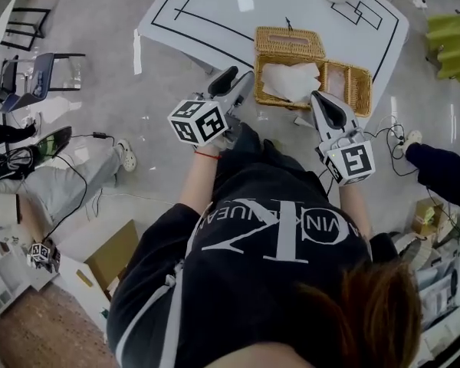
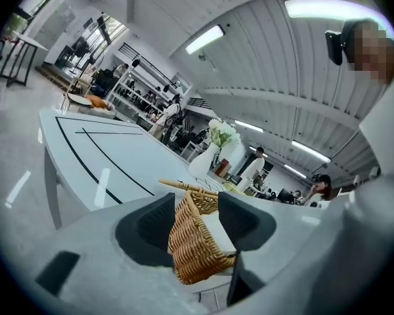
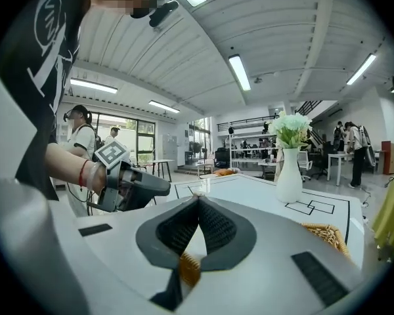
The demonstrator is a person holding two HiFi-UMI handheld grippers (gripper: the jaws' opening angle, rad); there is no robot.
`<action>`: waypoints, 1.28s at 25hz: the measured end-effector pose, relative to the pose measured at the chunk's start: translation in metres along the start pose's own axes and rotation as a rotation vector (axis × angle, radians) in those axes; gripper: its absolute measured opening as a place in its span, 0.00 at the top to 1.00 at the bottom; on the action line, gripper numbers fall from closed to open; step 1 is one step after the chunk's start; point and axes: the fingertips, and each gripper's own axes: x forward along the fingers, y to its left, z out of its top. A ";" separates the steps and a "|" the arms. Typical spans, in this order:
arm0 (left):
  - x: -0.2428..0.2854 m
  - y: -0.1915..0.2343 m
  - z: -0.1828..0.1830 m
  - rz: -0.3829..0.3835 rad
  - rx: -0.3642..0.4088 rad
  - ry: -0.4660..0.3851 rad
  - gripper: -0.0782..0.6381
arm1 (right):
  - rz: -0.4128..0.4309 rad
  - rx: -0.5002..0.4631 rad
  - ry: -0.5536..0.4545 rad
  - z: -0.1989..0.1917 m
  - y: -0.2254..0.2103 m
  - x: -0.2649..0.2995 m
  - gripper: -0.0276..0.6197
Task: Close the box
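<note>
While box [image 1: 289, 46] sits at table [image 1: 215, 6] edge, left gripper [image 2: 197, 199] gapes.

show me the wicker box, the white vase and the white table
wicker box [image 2: 194, 245], left gripper view, woven side wall
white vase [image 3: 289, 176], right gripper view, body
white table [image 2: 128, 153], left gripper view, bare top

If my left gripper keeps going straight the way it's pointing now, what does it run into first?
Most likely the wicker box: its near woven wall sits right in line, framed between the open jaws of the left gripper. Depth is hard to judge, but nothing shows in between.
</note>
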 end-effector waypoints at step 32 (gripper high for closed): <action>0.112 0.051 0.002 -0.239 -0.640 0.302 0.66 | -0.456 0.130 0.025 0.000 -0.016 -0.005 0.96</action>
